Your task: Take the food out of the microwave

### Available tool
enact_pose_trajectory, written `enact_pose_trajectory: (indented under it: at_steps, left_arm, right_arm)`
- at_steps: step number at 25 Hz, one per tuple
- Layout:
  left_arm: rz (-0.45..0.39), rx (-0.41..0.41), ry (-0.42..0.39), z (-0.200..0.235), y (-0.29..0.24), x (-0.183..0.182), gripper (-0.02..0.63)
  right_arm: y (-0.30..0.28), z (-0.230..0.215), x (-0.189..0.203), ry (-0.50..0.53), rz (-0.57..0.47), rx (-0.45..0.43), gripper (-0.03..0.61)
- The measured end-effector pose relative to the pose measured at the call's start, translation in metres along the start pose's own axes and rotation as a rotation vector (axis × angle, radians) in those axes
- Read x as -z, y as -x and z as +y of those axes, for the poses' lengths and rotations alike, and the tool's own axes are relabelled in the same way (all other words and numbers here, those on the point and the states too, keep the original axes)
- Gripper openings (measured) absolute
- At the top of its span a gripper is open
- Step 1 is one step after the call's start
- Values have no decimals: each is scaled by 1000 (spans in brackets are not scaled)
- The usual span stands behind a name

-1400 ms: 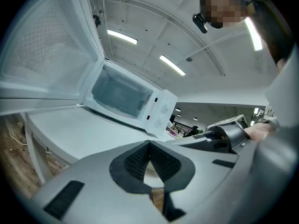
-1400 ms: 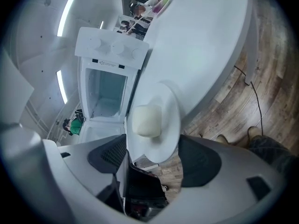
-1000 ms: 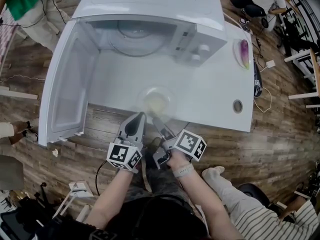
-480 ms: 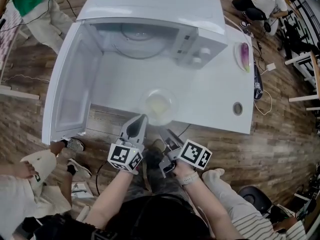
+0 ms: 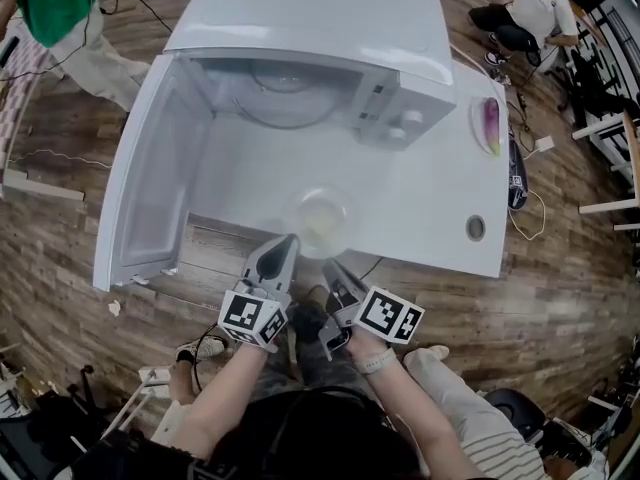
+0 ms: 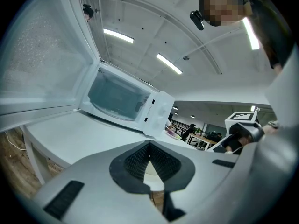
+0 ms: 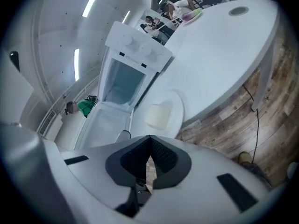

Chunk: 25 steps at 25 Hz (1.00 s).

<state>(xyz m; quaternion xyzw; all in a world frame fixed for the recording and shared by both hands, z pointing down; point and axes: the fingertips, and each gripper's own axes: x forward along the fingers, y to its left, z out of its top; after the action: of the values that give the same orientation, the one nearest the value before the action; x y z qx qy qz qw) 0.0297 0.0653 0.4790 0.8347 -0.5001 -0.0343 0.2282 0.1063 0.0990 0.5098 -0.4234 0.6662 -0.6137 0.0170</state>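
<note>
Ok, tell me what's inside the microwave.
Only the glass turntable shows in the open microwave; no dish on it. The plate of food sits out on the table. The cavity's back is hidden under its top.

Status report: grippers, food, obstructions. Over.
Left gripper shut, empty; right gripper just closed, empty. Food dish out of microwave, on table. Nothing in the way.

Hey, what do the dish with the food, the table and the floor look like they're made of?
Dish: probably clear glass or plastic; its rim is see-through. Table: smooth matte white, likely laminate or painted board. Floor: wood-look planks with visible grain; whether real wood or vinyl is unclear.
</note>
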Motion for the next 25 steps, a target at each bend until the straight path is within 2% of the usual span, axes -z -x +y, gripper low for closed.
enact_pose_trajectory:
  at_steps: [6, 11, 17, 25]
  left_arm:
    - [3, 8, -7, 0, 1, -9, 9]
    - [4, 22, -17, 0, 1, -15, 9]
    - [4, 50, -27, -7, 4, -23, 9]
    - [-2, 83, -33, -14, 10, -37, 9]
  right_arm:
    - [-4, 17, -6, 96, 12, -34, 17]
    - [-9, 31, -12, 243, 17, -56, 17]
    - [-5, 49, -20, 366, -20, -89, 17]
    - [12, 72, -28, 634, -68, -122, 17]
